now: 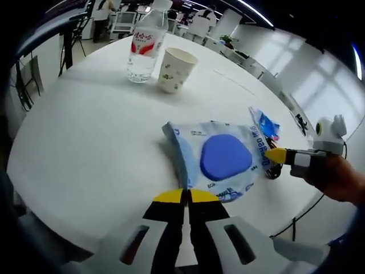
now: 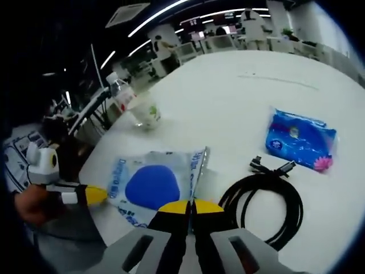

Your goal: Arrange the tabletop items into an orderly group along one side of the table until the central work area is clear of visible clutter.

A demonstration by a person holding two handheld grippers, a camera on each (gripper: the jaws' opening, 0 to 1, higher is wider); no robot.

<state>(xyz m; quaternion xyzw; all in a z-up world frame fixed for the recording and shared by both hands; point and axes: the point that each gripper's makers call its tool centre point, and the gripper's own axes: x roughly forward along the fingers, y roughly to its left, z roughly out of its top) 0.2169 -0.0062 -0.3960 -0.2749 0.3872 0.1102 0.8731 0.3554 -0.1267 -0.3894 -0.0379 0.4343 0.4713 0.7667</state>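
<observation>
wet-wipe pack (image 1: 219, 160) with the blue lid lies near the table (image 1: 85, 142) edge, pinched at opposite ends — left gripper (image 1: 186, 196) and right gripper (image 2: 190, 206) each pressed together on an edge, it seems. likely step: carrying it over to join the water bottle (image 1: 145, 43) and paper cup (image 1: 175, 69). next it needs a level lift across bare tabletop. black cable (image 2: 268, 205) and blue tissue packet (image 2: 299, 138) (well apart) wait their turn.

The left hand-held gripper (image 1: 187, 197) has its yellow-tipped jaws pressed together. The right hand-held gripper (image 2: 190, 206) likewise has its jaws closed, tips meeting. Seen from the left gripper view, the right one enters from the right edge, gripped by a hand (image 1: 336, 178).
</observation>
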